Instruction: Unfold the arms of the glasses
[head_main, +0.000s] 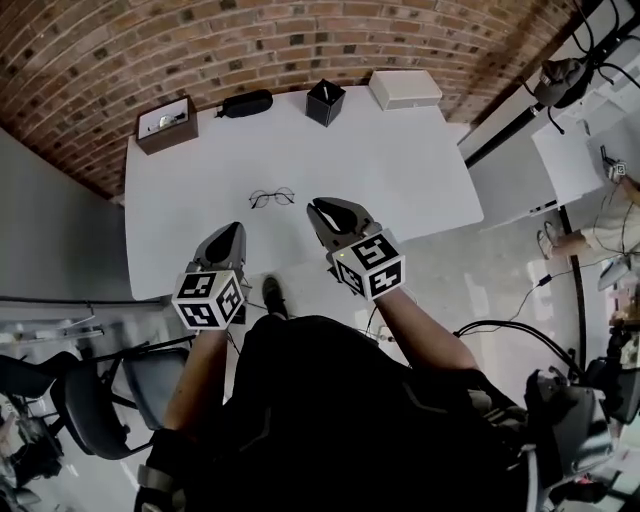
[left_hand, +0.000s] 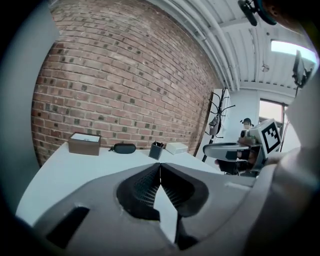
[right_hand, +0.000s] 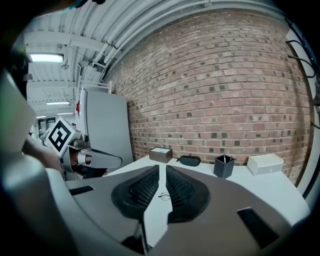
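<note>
A pair of thin round wire glasses (head_main: 271, 197) lies on the white table (head_main: 400, 170), a little short of its middle. How its arms stand is too fine to tell. My left gripper (head_main: 236, 229) hovers over the table's near edge, below and left of the glasses, shut and empty. My right gripper (head_main: 317, 207) is just right of the glasses, also shut with nothing in it. In the right gripper view the glasses (right_hand: 164, 196) show through the slit between the jaws. The left gripper view does not show them.
Along the table's far edge stand a brown box (head_main: 166, 123), a black glasses case (head_main: 246, 103), a black pen holder (head_main: 325, 102) and a white box (head_main: 405, 89). A brick wall rises behind. An office chair (head_main: 100, 400) stands at my lower left.
</note>
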